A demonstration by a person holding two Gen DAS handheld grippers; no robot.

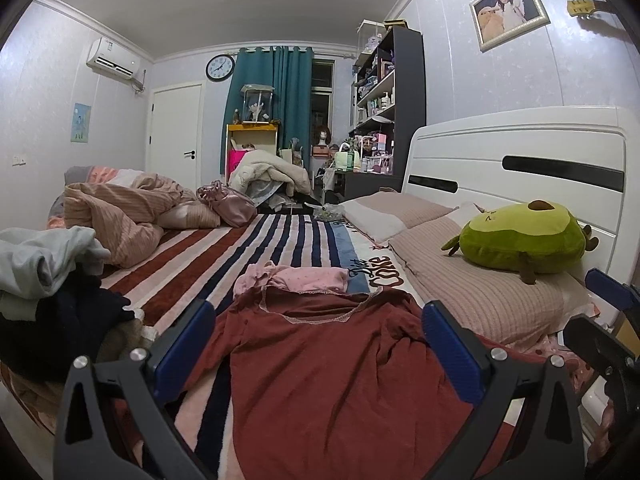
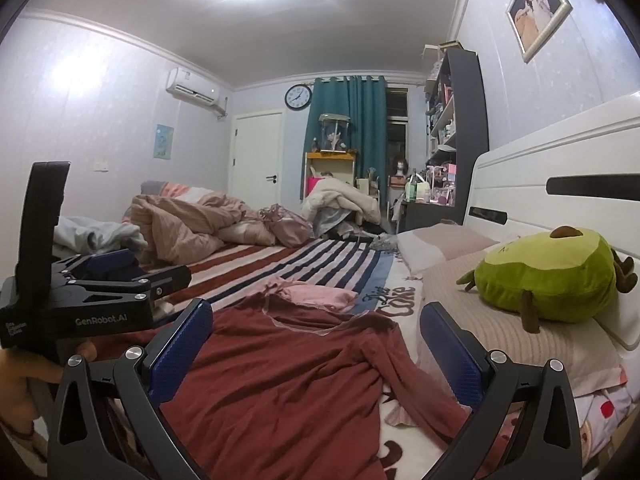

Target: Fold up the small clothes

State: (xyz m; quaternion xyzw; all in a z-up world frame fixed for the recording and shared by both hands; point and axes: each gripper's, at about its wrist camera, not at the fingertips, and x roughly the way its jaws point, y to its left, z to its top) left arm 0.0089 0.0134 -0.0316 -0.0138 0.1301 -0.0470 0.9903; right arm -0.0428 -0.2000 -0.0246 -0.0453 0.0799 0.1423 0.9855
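Lying spread out on the bed [image 1: 280, 240] right in front of both cameras is a dark red top [image 1: 320, 368], with its neck hole pointing away. The left hand-held gripper [image 1: 320, 344] is hanging just over it with its blue fingers wide apart, holding nothing. The right hand-held gripper [image 2: 316, 344] is also standing wide, with nothing in it, over the same top, and a long sleeve [image 2: 400, 376] is running between its fingers. No fold is showing in the red top, so I think the folding of this one is only starting. Just past the neck hole a small pink piece of clothing [image 1: 308, 278] is lying in a neat flat bundle; it may be done already. Off to the left side a messy pile of clothes [image 1: 52, 280] is waiting. Farther back, a green avocado plush [image 1: 524, 240] is sitting on a pillow.
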